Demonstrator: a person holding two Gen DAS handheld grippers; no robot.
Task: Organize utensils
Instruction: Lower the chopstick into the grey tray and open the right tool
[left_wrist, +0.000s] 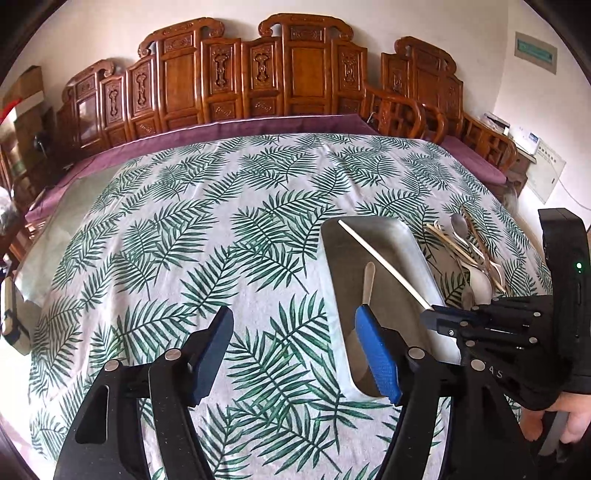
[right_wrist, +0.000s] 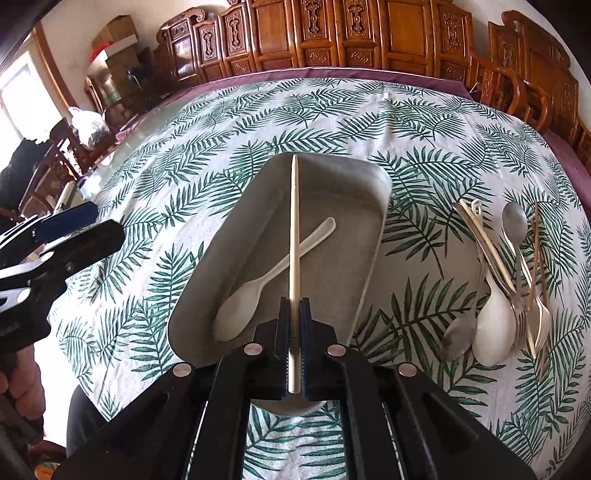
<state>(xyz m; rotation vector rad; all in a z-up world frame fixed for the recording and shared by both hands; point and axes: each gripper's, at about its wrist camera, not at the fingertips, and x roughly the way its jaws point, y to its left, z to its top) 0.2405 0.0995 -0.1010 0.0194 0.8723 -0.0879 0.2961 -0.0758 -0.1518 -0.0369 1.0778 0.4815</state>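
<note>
A grey metal tray (right_wrist: 343, 206) lies on the leaf-print tablecloth; a white plastic spoon (right_wrist: 255, 288) lies in it. My right gripper (right_wrist: 294, 314) is shut on a cream chopstick (right_wrist: 294, 229) and holds it over the tray, pointing away. In the left wrist view the tray (left_wrist: 388, 236), the spoon handle (left_wrist: 368, 280), the chopstick (left_wrist: 380, 258) and the right gripper (left_wrist: 439, 319) also show. My left gripper (left_wrist: 295, 354) is open and empty, left of the tray, above the cloth.
A pile of utensils (right_wrist: 506, 280) lies right of the tray: metal spoons, forks, a white spoon, chopsticks. It also shows in the left wrist view (left_wrist: 469, 251). Carved wooden chairs (left_wrist: 258, 74) line the table's far side.
</note>
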